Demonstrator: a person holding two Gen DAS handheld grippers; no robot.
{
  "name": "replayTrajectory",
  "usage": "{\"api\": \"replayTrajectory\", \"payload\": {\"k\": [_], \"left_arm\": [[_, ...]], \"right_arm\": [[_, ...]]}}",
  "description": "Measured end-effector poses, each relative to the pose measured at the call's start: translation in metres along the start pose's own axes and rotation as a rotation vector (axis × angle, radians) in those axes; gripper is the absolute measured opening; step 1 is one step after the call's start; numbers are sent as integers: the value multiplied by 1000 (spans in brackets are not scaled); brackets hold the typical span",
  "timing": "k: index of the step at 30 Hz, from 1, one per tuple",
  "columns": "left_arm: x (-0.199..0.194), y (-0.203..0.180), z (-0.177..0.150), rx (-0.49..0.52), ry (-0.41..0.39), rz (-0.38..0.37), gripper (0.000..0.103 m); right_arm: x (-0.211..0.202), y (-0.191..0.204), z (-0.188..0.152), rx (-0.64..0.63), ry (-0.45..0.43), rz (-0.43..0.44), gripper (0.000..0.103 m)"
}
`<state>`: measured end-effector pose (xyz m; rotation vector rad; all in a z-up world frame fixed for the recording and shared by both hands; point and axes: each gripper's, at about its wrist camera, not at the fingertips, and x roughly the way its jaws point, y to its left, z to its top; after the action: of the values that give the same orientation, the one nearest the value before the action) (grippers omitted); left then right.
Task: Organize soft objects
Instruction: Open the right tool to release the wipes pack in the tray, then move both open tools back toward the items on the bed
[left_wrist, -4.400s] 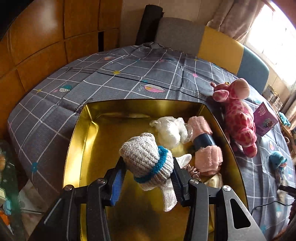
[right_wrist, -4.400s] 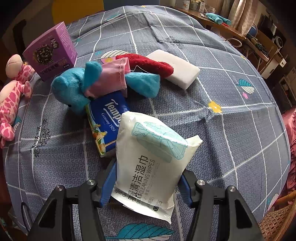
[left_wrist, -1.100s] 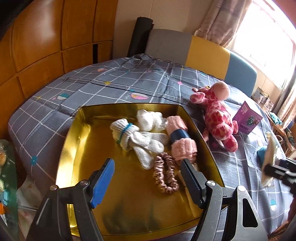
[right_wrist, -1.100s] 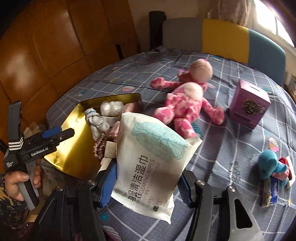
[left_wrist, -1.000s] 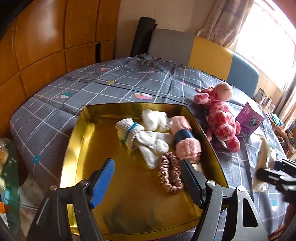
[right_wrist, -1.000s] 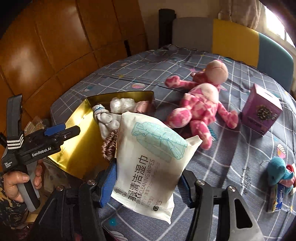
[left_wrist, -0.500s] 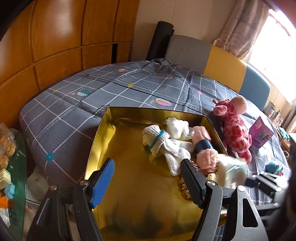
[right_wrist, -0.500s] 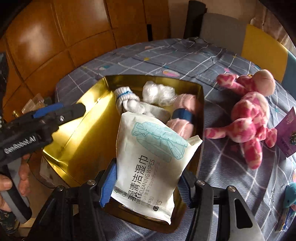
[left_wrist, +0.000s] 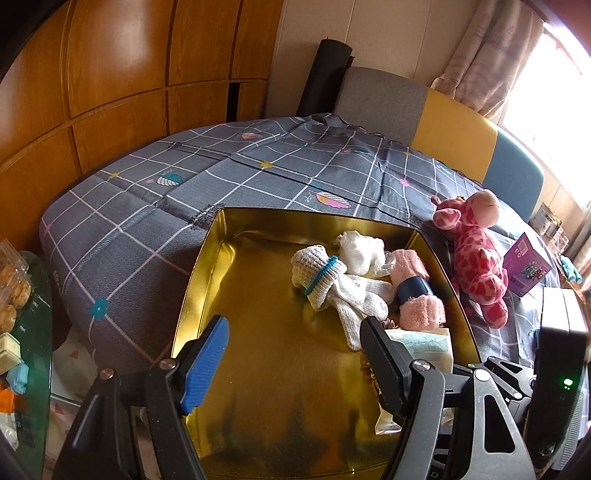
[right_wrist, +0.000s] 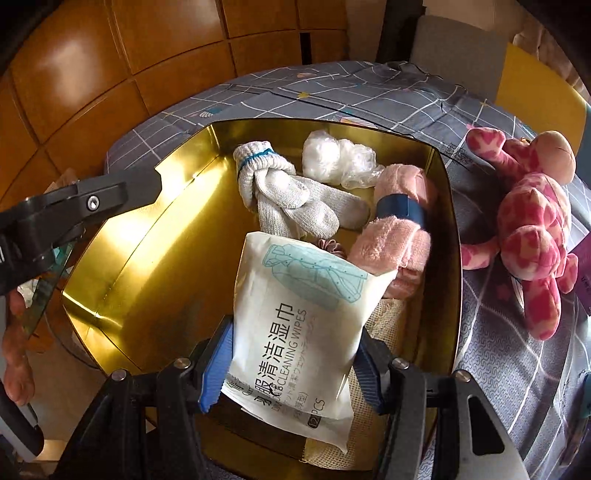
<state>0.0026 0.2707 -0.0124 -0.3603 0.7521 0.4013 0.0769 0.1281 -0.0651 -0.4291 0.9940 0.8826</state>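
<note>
From the left wrist, our left tongs (left_wrist: 291, 360) gape empty above the gold tray (left_wrist: 207, 266). From the right wrist, our right tongs (right_wrist: 295, 363) clamp the wet-wipes pack (right_wrist: 299, 317) over the tray; it looks soft, slick and light, best gripped across its lower sides.

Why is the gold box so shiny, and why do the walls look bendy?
Right wrist view: window light glares off the gold tray's left wall. Left wrist view: the window is blown out white, and the fisheye lens bows the wood panels; corners go black.
</note>
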Motion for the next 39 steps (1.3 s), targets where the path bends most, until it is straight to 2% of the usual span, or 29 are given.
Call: {"api": "replayTrajectory", "payload": {"k": [18, 33, 39], "left_arm": [[-1, -2, 0, 12, -5, -1, 74], [-5, -10, -2, 33, -6, -31, 74], [-6, -17, -5, 52, -6, -38, 74]], "right_arm": [[-9, -10, -5, 77, -17, -14, 63], [-44, -20, -12, 115, -112, -109, 64], [-59, -36, -22, 156, -136, -147, 64]]}}
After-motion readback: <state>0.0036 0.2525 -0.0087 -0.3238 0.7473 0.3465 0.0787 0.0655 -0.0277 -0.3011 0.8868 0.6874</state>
